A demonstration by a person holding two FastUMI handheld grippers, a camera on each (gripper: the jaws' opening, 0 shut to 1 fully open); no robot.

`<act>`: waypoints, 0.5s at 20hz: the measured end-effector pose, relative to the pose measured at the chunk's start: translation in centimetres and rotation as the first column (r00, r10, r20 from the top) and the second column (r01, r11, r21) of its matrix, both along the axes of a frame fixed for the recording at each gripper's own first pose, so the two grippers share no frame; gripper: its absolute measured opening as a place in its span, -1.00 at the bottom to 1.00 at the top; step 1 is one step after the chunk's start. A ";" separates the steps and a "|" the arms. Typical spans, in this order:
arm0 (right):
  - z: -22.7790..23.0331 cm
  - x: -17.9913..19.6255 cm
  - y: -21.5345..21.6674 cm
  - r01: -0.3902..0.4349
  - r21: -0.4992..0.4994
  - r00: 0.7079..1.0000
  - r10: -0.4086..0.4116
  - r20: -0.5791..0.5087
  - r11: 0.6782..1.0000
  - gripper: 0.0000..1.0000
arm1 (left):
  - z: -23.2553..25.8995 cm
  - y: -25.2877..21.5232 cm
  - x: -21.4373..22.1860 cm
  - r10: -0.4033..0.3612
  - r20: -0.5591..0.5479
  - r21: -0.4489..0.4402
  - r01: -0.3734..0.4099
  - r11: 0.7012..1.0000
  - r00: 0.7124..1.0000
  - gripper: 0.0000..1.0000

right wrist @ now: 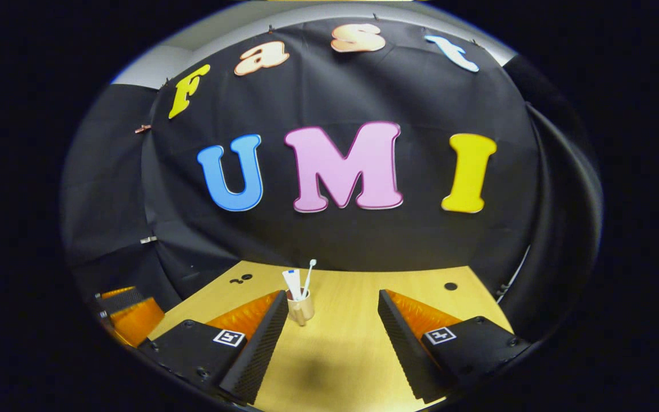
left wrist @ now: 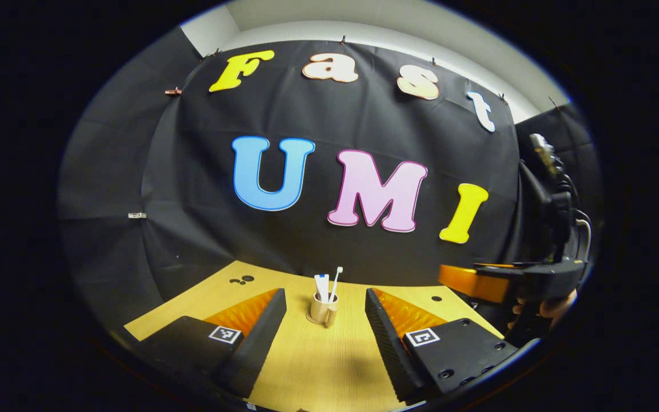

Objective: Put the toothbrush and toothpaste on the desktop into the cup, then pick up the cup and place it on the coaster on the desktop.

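The left tool (left wrist: pixel 325 337) is level with its fingers spread wide and nothing between them. The right tool (right wrist: pixel 329 343) is likewise wide apart and holds nothing. In the left gripper view, a hand (left wrist: pixel 547 308) grips the right tool's body.

A staged recording booth, not a lived-in room: black cloth (left wrist: pixel 335 229) is hanging as a backdrop behind a bare wooden surface (left wrist: pixel 329 355), a plain white wall (left wrist: pixel 364 23) is showing above the cloth, and clips (left wrist: pixel 137 215) are pinning the cloth's edge.
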State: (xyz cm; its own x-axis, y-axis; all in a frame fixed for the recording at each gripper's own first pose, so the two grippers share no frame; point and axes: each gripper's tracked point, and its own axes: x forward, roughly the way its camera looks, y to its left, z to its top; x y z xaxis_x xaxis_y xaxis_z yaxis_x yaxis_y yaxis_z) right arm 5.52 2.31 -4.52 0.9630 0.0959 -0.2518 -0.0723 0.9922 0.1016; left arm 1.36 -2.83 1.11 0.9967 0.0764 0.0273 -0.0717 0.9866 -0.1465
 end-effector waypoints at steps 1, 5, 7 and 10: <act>0.7 -1.3 -1.0 0.033 -0.004 0.999 -0.033 0.024 0.999 0.94 | 0.5 -0.1 -0.3 0.008 0.013 -0.013 -0.008 1.000 1.000 0.79; -0.5 -6.0 -2.5 0.121 0.004 0.993 -0.121 0.000 0.993 0.94 | 0.8 -0.6 -2.1 0.045 0.051 -0.052 -0.042 0.998 0.998 0.82; -1.8 -7.6 -2.3 0.130 0.011 0.991 -0.130 -0.037 0.991 0.94 | 0.7 -1.4 -2.8 0.024 0.052 -0.060 -0.021 0.998 0.998 0.82; -2.8 -8.8 -2.2 0.115 -0.018 0.991 -0.115 -0.063 0.993 0.94 | 0.6 -1.4 -3.4 0.006 0.040 -0.046 -0.004 0.999 0.999 0.83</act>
State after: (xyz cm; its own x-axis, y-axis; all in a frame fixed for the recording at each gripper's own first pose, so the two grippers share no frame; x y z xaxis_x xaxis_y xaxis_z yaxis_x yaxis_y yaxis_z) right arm -3.30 0.09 -7.28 0.9492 -0.0187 -0.3140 0.0486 0.9949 0.0878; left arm -2.03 -4.22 1.70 0.9945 0.0834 0.0635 -0.0697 0.9784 -0.1946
